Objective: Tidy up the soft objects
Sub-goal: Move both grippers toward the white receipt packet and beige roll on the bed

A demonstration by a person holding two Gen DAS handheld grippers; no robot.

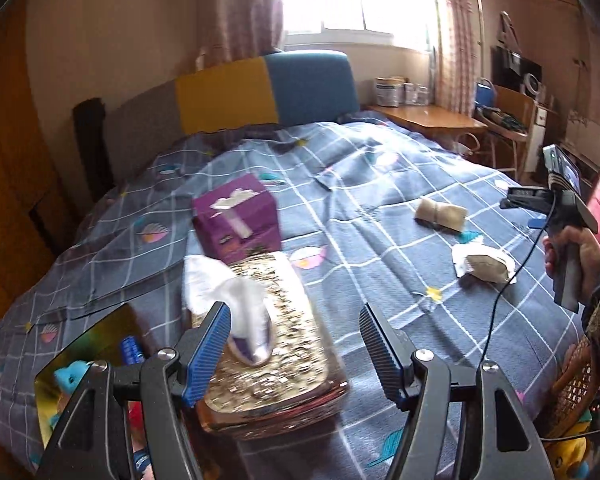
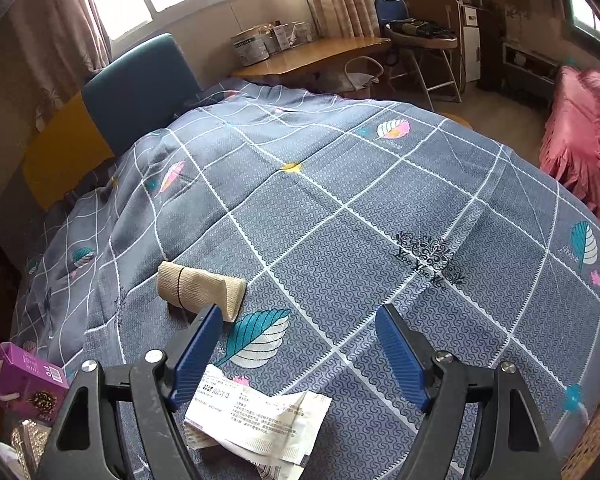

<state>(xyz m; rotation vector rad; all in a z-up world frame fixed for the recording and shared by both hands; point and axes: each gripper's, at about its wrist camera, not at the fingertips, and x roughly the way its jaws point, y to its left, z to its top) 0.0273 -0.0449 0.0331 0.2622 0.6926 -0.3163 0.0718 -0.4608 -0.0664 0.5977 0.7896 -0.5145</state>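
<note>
My left gripper point(image 1: 296, 344) stands open over a gold sequined tissue box point(image 1: 284, 344) on the bed. Its left fingertip point(image 1: 214, 336) is beside the white tissue point(image 1: 228, 296) that sticks up from the box. A purple box point(image 1: 240, 220) lies just behind. Further right lie a beige fabric roll point(image 1: 440, 214) and a white packet point(image 1: 484, 266). My right gripper point(image 2: 300, 344) is open above the quilt. The white printed packet point(image 2: 260, 416) lies low between its fingers, untouched. The beige roll point(image 2: 200, 288) sits just beyond its left fingertip point(image 2: 204, 332).
A person's hand point(image 1: 572, 248) grips the right tool's handle. At the bed's left edge stands a yellow bin point(image 1: 80, 360) with toys, and a wicker basket point(image 1: 576, 380) sits at the right. Beyond the grey checked quilt point(image 2: 340, 200) are a wooden desk point(image 2: 320, 52), a chair point(image 2: 420, 36) and pink bedding point(image 2: 580, 140).
</note>
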